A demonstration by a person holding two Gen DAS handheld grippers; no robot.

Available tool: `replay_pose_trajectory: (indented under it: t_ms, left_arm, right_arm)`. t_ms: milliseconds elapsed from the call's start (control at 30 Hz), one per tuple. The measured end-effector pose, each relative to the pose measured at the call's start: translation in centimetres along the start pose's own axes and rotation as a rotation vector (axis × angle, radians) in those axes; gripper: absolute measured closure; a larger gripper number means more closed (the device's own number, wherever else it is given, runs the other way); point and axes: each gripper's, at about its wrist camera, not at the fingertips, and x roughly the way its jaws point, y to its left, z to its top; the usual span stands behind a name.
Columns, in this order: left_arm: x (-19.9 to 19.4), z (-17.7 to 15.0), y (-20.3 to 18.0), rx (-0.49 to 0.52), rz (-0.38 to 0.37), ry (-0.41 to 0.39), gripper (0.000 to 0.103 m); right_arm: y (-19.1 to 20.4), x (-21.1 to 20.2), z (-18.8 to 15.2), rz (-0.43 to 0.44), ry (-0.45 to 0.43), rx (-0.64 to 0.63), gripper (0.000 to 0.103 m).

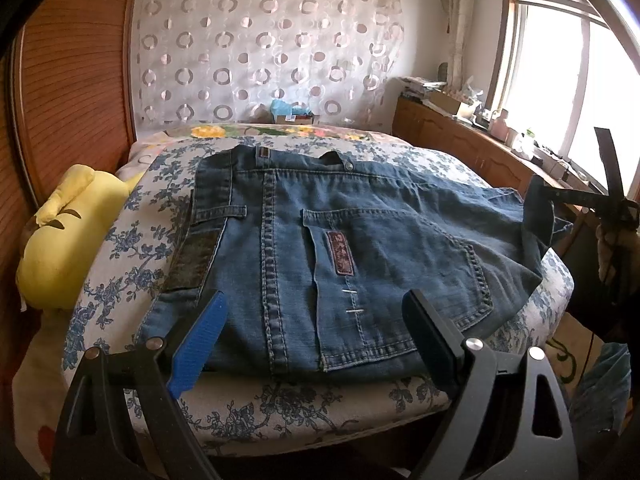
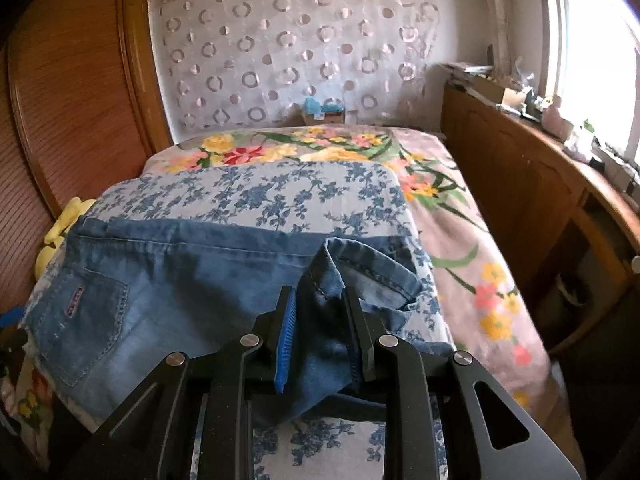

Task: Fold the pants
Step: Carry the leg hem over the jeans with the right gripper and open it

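Two claws: one is wide and holds nothing, the other is pinching cloth.
Pants: the blue jeans [image 1: 360, 240] lie flat on the bed [image 1: 304, 408], on the blue flower sheet, with a back pocket facing up.
Waist: it is at the far side in the left camera view, with a small button showing.
Left claw: the left claw [image 1: 316, 332] is wide apart. Its two fingers sit over the near edge of the jeans. It grips nothing.
Right claw: the right claw [image 2: 322, 340] is closed narrow on a bunch of the jeans, with the hem sticking up between its fingers.
Where that is: at the right end of the jeans, lifted a bit off the bed.
Yellow toy: a soft yellow toy [image 1: 60, 232] lies at the left side of the bed, just beside the jeans.
Step, I think: the right end is about to be carried over to the left to make a fold.
What could go wrong: the bunch could slip out, because only a small bit is pinched.
Also: the fold could land crooked, because the left claw is not holding the other side down.
Also: the cloth could wrinkle if it drags.
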Motion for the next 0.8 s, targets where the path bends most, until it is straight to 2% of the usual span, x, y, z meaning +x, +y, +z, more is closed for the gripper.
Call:
replay_pose_trajectory:
  t_ms: [33,133,367,533,667,733,800]
  left_arm:
    - [0.0,0.0,0.0,0.002,0.001,0.0,0.013]
    - [0.0,0.0,0.0,-0.001,0.001,-0.001,0.013]
    - [-0.9,0.3,0.6,-0.01,0.009,-0.027,0.013]
    - [-2.6,0.7,2.5,-0.031,0.032,-0.061,0.013]
    - [-4.0,0.6,4.4,-0.061,0.057,-0.085,0.013]
    - [-4.7,0.4,5.3,-0.075,0.066,-0.092,0.013]
    - [-5.1,0.3,6.1,-0.083,0.074,-0.095,0.013]
  right_arm:
    - [0.4,0.4,0.6,-0.001,0.004,-0.007,0.097]
    - [1.3,0.8,1.9,-0.002,-0.007,-0.041,0.099]
    - [6.0,-1.9,3.1,0.099,-0.099,-0.129,0.099]
    - [12.8,-4.4,6.1,0.226,-0.181,-0.241,0.099]
    - [19.3,-5.9,8.7,0.365,-0.227,-0.314,0.099]
    - [22.5,-6.4,9.5,0.427,-0.237,-0.343,0.099]
    - [24.9,-6.0,10.0,0.479,-0.211,-0.365,0.097]
